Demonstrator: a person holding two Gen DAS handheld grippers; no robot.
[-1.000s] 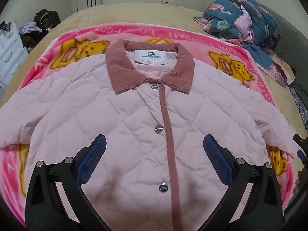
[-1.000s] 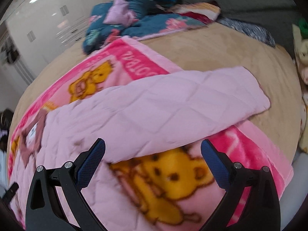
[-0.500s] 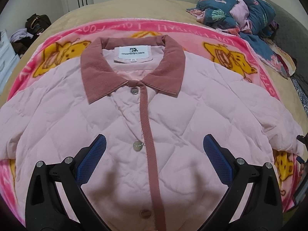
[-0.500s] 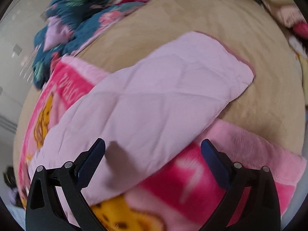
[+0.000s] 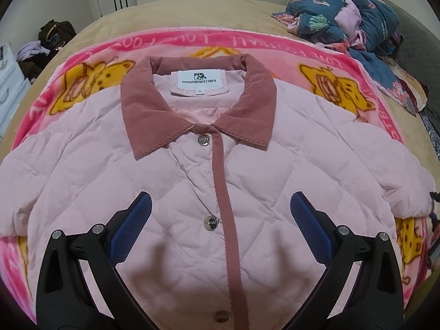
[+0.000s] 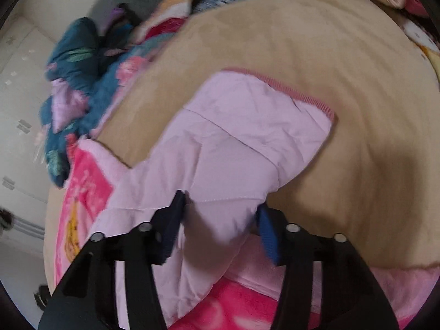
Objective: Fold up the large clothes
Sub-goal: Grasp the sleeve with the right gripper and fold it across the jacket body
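One pink quilted jacket (image 5: 170, 192) fills mid-frame on the cartoon blanket (image 5: 82, 82), three snaps showing, left gripper (image 5: 220, 220) spread above it, right gripper (image 6: 220, 220) pinching one sleeve (image 6: 233, 143) at lower centre.

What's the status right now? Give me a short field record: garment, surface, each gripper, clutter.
garment: pink quilted jacket, front up, snapped shut, collar away from the camera
surface: pink cartoon blanket over a tan bedspread
left gripper: left gripper open, above the jacket's lower front, holding nothing
right gripper: right gripper with its fingers on either side of the sleeve near the cuff; grip not confirmed
clutter: blue floral bedding pile at the bed's far corner
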